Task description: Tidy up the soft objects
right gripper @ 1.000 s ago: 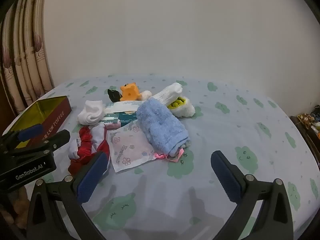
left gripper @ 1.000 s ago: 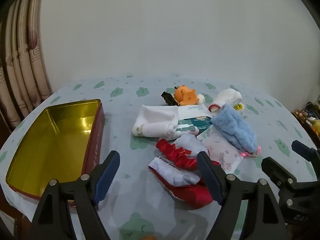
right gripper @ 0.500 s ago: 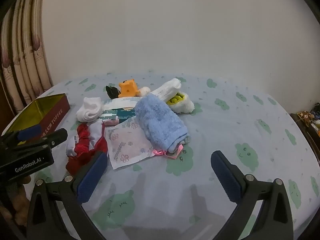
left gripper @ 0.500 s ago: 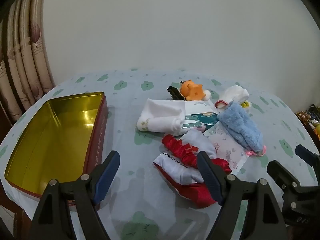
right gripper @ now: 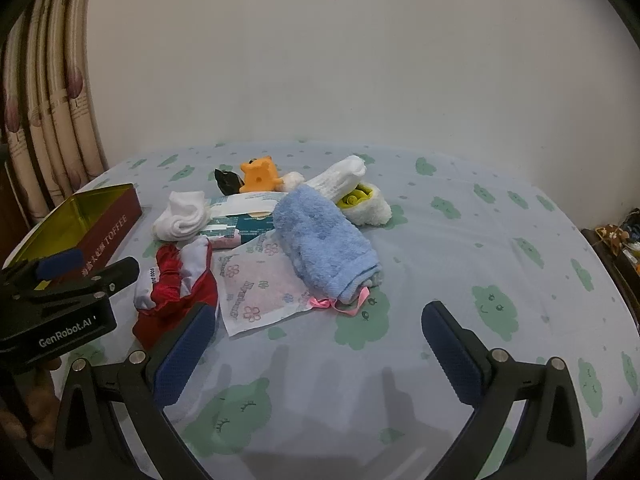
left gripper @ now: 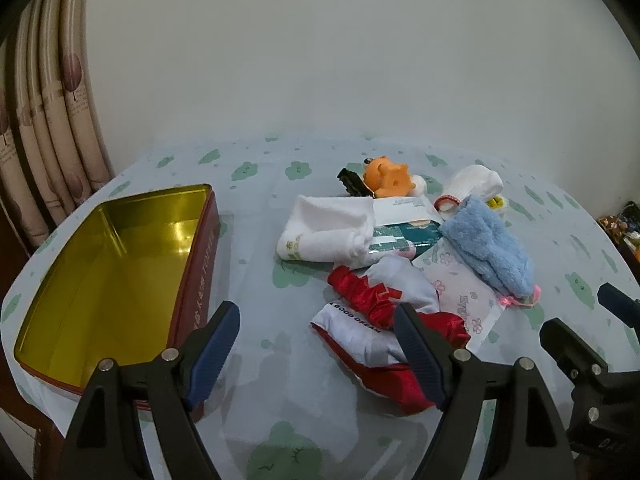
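Plain wall [left gripper: 340, 60], patterned curtain [left gripper: 48, 120]

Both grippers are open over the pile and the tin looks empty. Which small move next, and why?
Probably ease the left gripper forward and down onto the red and white cloth. Its fingers are open, that cloth lies nearest, and the open tin sits just left with nothing inside.

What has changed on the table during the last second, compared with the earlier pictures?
Only the views shifted: the left gripper drew closer to the open gold-lined red tin and the red and white satin cloth, and the right gripper moved only slightly. Nothing was grasped or released. Both jaws stayed open; the folded blue fleece towel and the pile stayed put.
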A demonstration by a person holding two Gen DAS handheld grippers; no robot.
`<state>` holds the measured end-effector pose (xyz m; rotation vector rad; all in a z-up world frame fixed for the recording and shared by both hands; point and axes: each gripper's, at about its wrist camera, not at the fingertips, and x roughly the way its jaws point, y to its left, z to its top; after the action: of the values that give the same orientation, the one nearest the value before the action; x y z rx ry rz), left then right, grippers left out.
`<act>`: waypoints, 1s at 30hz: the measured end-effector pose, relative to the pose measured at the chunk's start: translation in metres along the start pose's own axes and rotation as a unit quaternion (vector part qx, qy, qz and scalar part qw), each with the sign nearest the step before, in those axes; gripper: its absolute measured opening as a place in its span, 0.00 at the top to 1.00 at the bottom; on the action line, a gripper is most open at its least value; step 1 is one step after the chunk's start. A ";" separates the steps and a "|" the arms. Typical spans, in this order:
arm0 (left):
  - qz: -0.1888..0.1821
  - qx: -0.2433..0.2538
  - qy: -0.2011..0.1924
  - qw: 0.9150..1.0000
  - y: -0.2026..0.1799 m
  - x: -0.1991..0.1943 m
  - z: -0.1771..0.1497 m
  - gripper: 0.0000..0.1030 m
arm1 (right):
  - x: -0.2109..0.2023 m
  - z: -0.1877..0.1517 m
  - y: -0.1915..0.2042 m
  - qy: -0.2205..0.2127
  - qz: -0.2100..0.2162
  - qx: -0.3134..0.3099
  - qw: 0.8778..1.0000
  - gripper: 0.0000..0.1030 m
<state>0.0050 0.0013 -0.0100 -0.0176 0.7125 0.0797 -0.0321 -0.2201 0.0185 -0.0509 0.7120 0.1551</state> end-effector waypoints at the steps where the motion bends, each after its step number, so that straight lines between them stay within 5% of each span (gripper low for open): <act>1: -0.002 0.001 0.000 1.000 0.000 0.000 0.000 0.21 | 0.000 0.000 0.001 0.000 -0.001 -0.001 1.000 0.00; 30: -0.012 0.009 0.016 1.000 -0.007 0.004 -0.002 0.21 | 0.001 0.000 0.008 0.001 -0.002 -0.006 1.000 0.00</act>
<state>0.0075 -0.0054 -0.0145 -0.0094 0.7439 0.0504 -0.0329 -0.2121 0.0176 -0.0635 0.7131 0.1546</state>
